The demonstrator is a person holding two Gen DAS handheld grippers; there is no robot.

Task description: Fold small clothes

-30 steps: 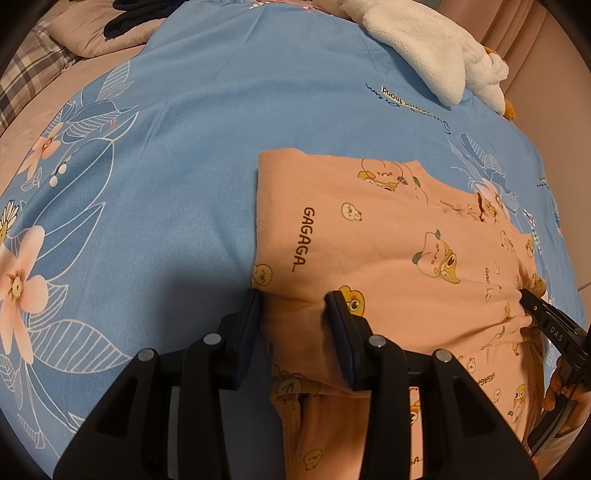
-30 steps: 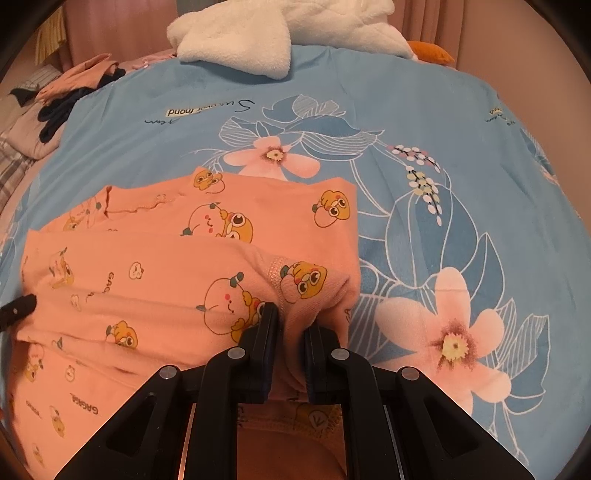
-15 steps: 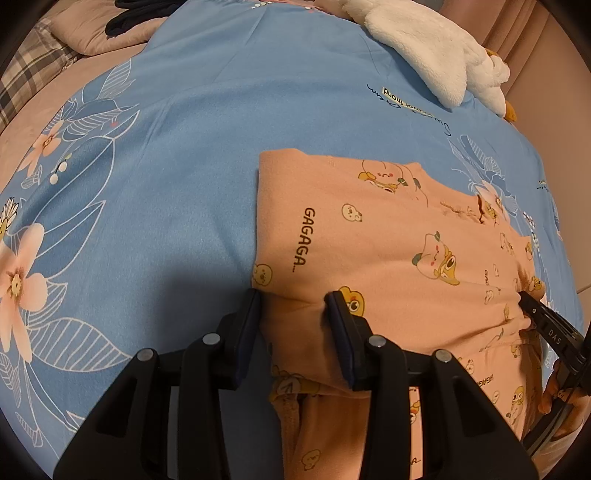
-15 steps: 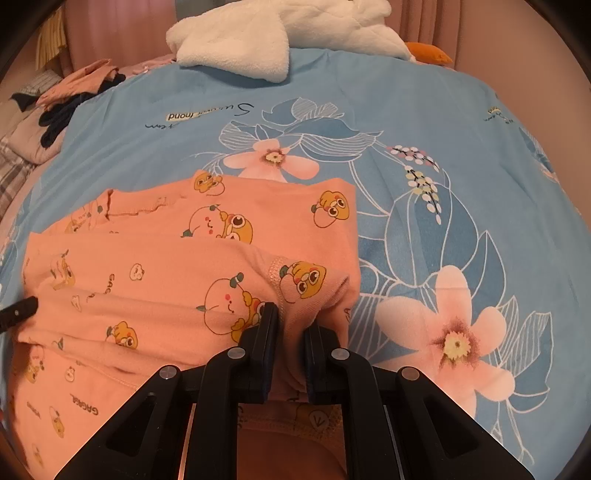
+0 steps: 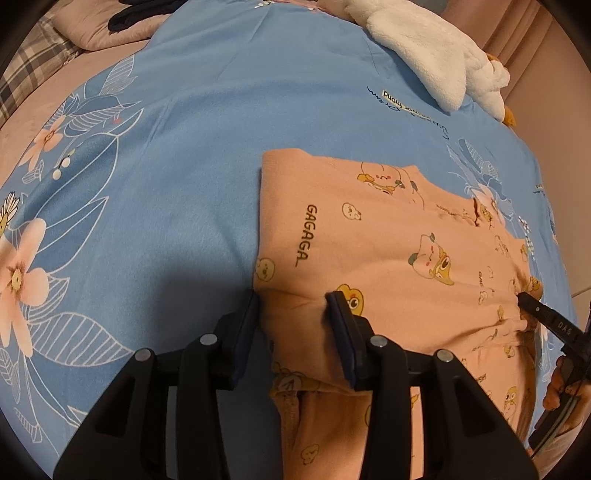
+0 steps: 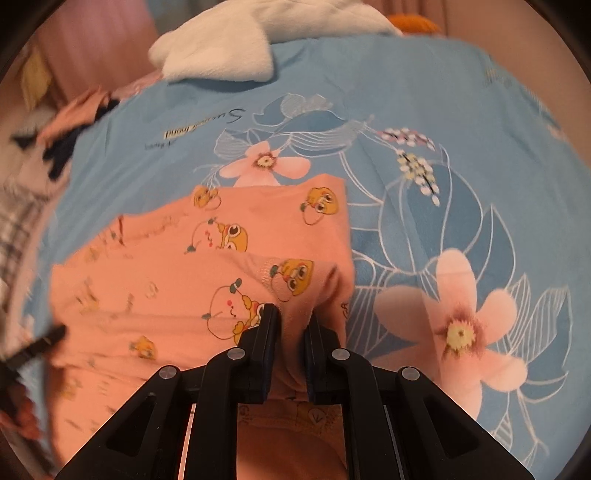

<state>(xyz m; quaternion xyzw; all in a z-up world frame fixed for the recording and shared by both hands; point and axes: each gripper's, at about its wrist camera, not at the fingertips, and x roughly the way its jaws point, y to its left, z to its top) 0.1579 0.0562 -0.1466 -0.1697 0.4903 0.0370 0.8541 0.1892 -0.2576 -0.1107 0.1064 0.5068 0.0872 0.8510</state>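
Note:
A peach garment (image 5: 388,240) printed with cartoon ducks and "GAGAGA" lies partly folded on the blue floral bedspread (image 5: 184,166). My left gripper (image 5: 293,301) has its jaws wide apart, with the near left fold of the garment between them. My right gripper (image 6: 293,317) is shut on the near right edge of the garment (image 6: 229,266), cloth bunched between its pads. The right gripper's tip also shows at the right edge of the left wrist view (image 5: 532,306).
A white fluffy blanket (image 5: 436,55) lies at the far edge of the bed; it also shows in the right wrist view (image 6: 221,55). Dark and pink clothes (image 5: 122,22) are piled at the far left by a plaid pillow (image 5: 22,85).
The right wrist view has blurred and shifted: my right gripper is moving with the garment edge held. The left gripper has hardly moved and stays open.

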